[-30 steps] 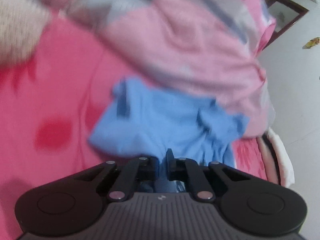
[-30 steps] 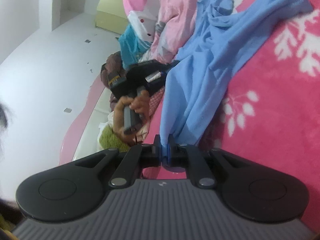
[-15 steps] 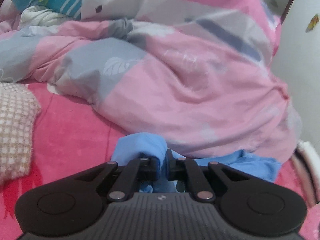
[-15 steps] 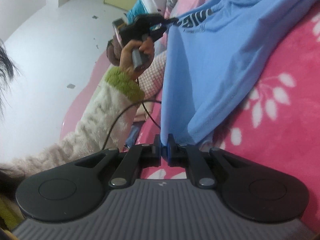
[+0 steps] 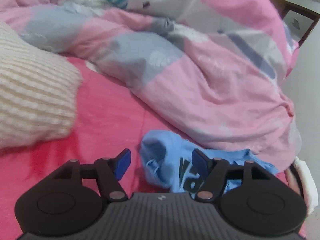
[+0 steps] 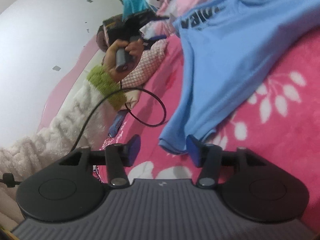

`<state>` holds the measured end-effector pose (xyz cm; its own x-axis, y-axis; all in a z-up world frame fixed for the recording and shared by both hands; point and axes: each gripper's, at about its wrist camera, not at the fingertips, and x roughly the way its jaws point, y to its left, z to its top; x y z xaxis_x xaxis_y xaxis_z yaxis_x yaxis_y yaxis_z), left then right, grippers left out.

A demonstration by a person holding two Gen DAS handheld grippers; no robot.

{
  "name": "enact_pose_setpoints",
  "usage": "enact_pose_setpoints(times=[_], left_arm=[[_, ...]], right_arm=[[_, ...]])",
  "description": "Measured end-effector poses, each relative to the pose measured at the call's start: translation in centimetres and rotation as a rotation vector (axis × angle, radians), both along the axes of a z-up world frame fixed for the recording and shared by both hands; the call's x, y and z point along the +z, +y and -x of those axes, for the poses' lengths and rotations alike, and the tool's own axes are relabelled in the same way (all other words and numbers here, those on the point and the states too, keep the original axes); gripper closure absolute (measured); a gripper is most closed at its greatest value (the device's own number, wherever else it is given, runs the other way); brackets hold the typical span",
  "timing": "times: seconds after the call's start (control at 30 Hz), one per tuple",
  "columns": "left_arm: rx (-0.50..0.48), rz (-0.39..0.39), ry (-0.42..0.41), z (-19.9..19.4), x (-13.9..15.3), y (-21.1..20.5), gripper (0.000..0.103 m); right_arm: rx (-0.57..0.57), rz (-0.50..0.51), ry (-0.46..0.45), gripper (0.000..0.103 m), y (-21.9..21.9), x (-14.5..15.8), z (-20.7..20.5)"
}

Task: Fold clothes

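- The light blue cotton T-shirt (image 6: 230,64) with dark lettering is spread over the bright pink bedspread (image 6: 280,140) printed with white leaves.
- The left gripper (image 5: 162,160) has just been opened; its blue-padded jaws are parted, and a bunched end of the T-shirt (image 5: 170,160) is seen lying between them, pressed by neither pad.
- The right gripper (image 6: 163,150) has likewise just been opened; the shirt's hem corner is seen beside its right pad, not clamped.
- A crumpled pink and grey quilt (image 5: 200,76) is piled beyond the shirt.
- A cream knitted garment (image 5: 34,100) is seen at the left.
- The left hand (image 6: 124,58), in a fuzzy white sleeve (image 6: 60,124) with a green cuff, is wrapped around its gripper's handle.
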<state>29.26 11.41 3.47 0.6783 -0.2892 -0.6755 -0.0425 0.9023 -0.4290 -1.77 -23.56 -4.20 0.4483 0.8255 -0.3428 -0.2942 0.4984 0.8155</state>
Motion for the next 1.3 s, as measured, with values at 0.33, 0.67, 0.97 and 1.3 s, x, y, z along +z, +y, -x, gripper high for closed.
enact_pose_setpoints(times=[0.33,0.67,0.97,1.3], left_arm=[[-0.260,-0.173,-0.033,14.8,7.8,-3.6,0.032],[-0.601,-0.247,-0.037,24.5,-1.1,-15.5,0.050],[-0.714,-0.273,-0.103,26.9,-6.6,-16.9,0.060],[-0.710,-0.101,-0.084,25.7,-7.4,-14.2,0.072]], right_arm=[[-0.252,0.108,-0.119,0.051,-8.0,5.2,1.9],[-0.366,0.109,0.078,0.043,-11.4,6.1,-11.2],[-0.347,0.194,0.257,0.037,-8.6,0.0,-26.9],[-0.436,0.241,0.038,0.095,-8.4,1.5,-30.7]])
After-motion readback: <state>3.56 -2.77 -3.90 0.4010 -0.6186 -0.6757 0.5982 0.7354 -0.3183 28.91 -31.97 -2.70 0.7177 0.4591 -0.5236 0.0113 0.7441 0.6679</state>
